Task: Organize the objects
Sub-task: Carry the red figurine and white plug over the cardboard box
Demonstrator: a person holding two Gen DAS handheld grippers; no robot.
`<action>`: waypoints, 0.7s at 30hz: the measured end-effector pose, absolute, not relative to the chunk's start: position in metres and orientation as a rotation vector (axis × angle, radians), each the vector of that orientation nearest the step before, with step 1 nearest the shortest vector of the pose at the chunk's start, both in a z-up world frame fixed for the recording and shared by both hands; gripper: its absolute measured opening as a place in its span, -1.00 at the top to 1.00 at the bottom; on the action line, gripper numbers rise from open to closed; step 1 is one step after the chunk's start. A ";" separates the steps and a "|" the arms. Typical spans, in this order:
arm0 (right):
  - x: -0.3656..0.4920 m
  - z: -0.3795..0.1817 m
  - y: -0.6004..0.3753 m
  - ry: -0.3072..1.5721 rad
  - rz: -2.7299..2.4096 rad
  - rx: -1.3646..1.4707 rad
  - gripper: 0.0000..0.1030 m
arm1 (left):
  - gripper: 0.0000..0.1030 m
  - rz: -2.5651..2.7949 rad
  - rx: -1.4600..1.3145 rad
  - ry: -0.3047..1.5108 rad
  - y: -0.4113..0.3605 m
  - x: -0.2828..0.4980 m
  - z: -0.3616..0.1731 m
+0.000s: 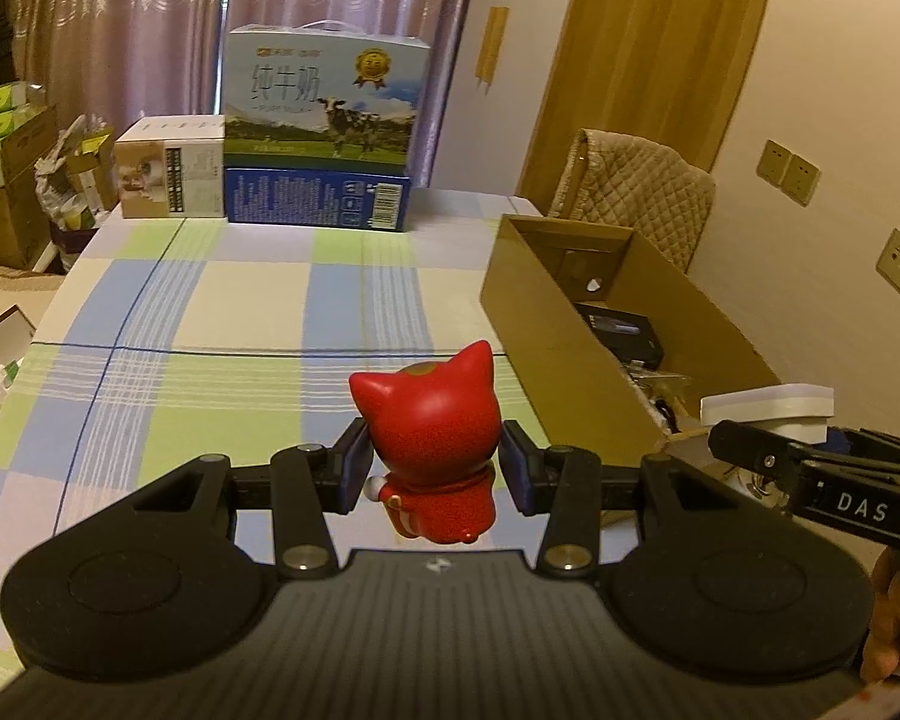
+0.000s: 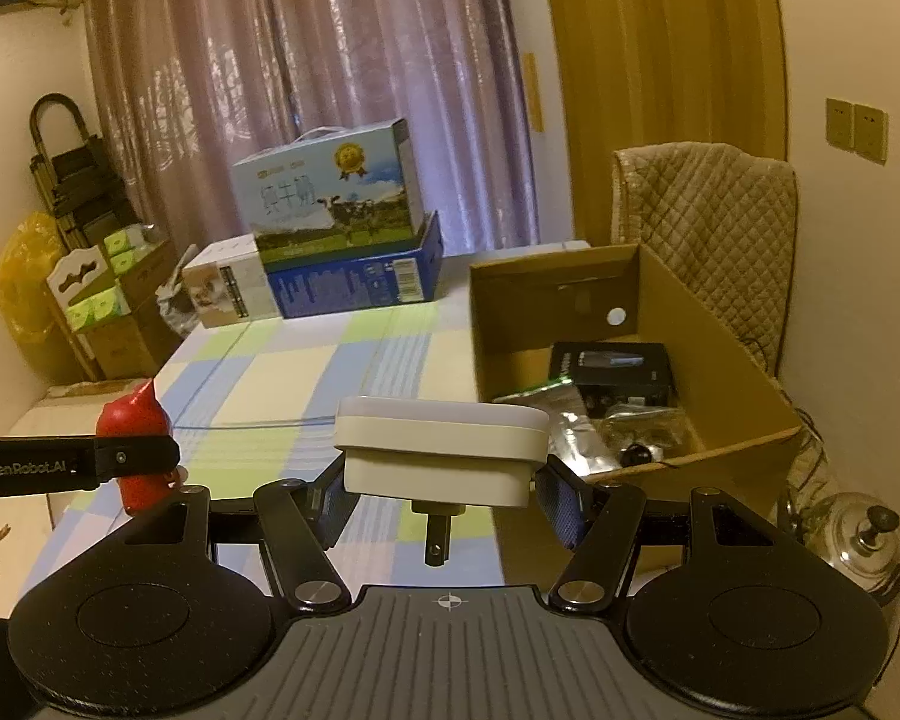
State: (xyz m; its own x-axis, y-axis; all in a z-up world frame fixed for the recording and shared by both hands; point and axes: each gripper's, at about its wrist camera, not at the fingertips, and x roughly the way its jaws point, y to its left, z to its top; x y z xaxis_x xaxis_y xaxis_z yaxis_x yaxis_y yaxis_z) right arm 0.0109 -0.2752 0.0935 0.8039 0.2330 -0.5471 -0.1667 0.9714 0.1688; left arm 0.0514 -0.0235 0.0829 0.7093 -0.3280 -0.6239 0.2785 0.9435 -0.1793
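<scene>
My left gripper (image 1: 435, 468) is shut on a red cat-eared figurine (image 1: 429, 420), held upright above the checked tablecloth (image 1: 210, 312). My right gripper (image 2: 444, 495) is shut on a white plug adapter (image 2: 441, 450) whose metal prong hangs down. The open cardboard box (image 2: 726, 360) lies to the right of both, with a black packet and silver bags inside. In the left wrist view the right gripper (image 1: 768, 450) and the adapter (image 1: 768, 411) show at the right edge, over the box's near corner. In the right wrist view the left gripper (image 2: 132, 456) and the figurine (image 2: 135, 420) appear at the far left.
Milk cartons (image 1: 324, 126) are stacked at the table's far end beside a small white box (image 1: 171, 174). A quilt-covered chair (image 2: 708, 228) stands behind the cardboard box. A glass jar lid (image 2: 858, 534) sits low at right. Cartons and bags (image 1: 12, 180) crowd the floor at left.
</scene>
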 end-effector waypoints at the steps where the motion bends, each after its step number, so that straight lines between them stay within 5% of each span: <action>1: 0.010 0.094 -0.278 0.599 0.210 0.118 -0.18 | 0.23 -0.341 -0.072 0.705 -0.026 0.051 0.084; 21: 0.030 0.116 -0.371 0.560 0.069 0.145 -0.18 | 0.23 -0.491 -0.035 0.691 -0.109 0.074 0.104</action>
